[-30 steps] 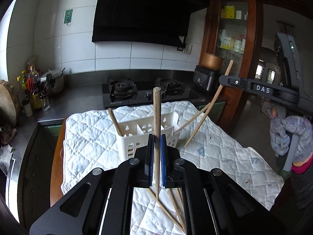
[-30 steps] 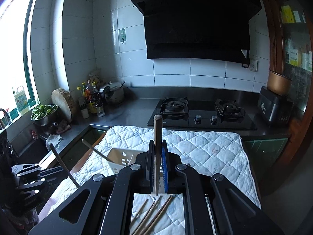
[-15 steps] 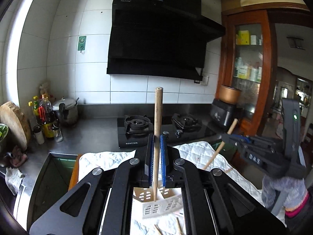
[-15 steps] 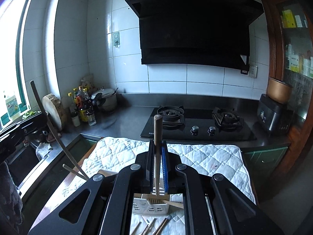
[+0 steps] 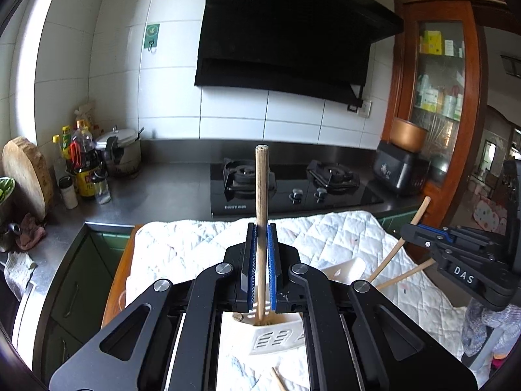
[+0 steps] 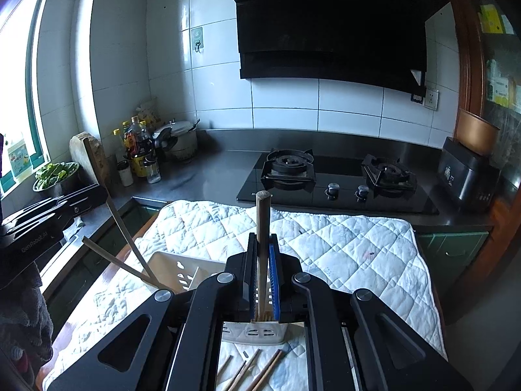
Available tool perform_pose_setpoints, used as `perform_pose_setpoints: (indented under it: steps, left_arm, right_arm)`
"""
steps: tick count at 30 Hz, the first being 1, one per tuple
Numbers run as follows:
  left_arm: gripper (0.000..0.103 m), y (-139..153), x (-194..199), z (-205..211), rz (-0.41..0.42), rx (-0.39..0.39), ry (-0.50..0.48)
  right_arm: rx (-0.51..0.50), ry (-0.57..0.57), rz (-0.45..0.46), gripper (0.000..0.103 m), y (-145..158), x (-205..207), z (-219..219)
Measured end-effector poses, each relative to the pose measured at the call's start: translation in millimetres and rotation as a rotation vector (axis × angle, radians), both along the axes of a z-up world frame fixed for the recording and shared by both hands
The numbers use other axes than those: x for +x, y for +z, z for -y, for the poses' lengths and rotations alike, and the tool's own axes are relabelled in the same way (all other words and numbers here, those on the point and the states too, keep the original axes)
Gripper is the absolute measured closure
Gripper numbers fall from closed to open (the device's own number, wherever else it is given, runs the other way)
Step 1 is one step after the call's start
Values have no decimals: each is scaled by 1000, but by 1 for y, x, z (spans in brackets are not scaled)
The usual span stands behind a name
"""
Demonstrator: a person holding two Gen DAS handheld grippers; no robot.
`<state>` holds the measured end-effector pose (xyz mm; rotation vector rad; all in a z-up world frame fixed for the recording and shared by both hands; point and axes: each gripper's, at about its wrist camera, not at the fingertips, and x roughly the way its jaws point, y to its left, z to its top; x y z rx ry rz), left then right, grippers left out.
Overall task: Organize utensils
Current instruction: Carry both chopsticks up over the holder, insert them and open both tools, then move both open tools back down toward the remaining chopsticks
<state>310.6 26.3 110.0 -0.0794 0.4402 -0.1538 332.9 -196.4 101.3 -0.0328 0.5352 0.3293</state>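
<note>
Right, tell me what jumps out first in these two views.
Each view is filled by a black gripper clamped on an upright wooden chopstick: the left gripper and the right gripper, both above a white utensil basket on a quilted cloth. Behind, a black range hood hangs over a gas stove.

Left view: looks along the left gripper (image 5: 260,260) toward the stove (image 5: 289,189) and tiled wall, close above the caddy (image 5: 276,335).
Right view: same heading, from further right, close over the caddy (image 6: 182,270).
Shared: quilt (image 5: 195,241), stove, hood (image 6: 332,22); each view shows the other gripper.
</note>
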Motion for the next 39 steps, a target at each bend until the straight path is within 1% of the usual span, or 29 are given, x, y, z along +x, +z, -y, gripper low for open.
perform_pose_setpoints:
  steps: [4, 6, 7, 10, 11, 14, 18, 19, 21, 22, 23, 28, 31, 33, 37, 39]
  left_arm:
    - [98, -9, 2, -5, -29, -6, 11]
    - [94, -10, 1, -6, -27, -7, 25]
    - [94, -11, 0, -6, -26, -6, 24]
    - [94, -8, -6, -6, -18, 2, 23]
    - [94, -7, -10, -7, -14, 3, 20]
    - [93, -2, -26, -6, 7, 15, 16]
    - [93, -2, -53, -8, 17, 3, -3]
    - [93, -5, -60, -9, 14, 2, -7]
    - [86, -10, -75, -11, 10, 0, -16]
    - [77, -14, -83, -12, 9, -2, -16]
    - [75, -18, -91, -13, 7, -6, -12]
    - [75, -48, -126, -23, -34, -35, -12]
    - [70, -67, -144, -31, -60, -53, 9]
    - [68, -80, -154, -37, -84, -76, 23]
    - [67, -102, -166, -51, -129, -127, 51]
    - [66, -110, -173, -53, -137, -132, 64]
  right_arm:
    - [-2, -3, -15, 96, -7, -1, 0]
    - [2, -3, -18, 96, -8, -2, 1]
    - [1, -2, -17, 95, -7, -2, 2]
    - [-4, -9, -2, 90, -5, -8, 3]
    - [-1, -12, 7, 89, -3, -12, 5]
    - [0, -15, 32, 88, 1, -30, 11]
    - [9, -17, 21, 87, -6, -61, 17]
    - [4, -20, 13, 87, -12, -69, 18]
    - [-3, -18, -11, 87, -24, -84, 19]
    - [-5, -17, -27, 87, -31, -92, 19]
    - [-4, -16, -49, 88, -41, -99, 18]
    - [-22, -8, -148, 87, -92, -134, 10]
    - [-15, -2, -212, 88, -123, -151, 3]
    - [-23, -7, -238, 88, -141, -161, -3]
    - [-17, -24, -275, 88, -167, -174, -10]
    - [-10, -33, -295, 88, -176, -176, -14]
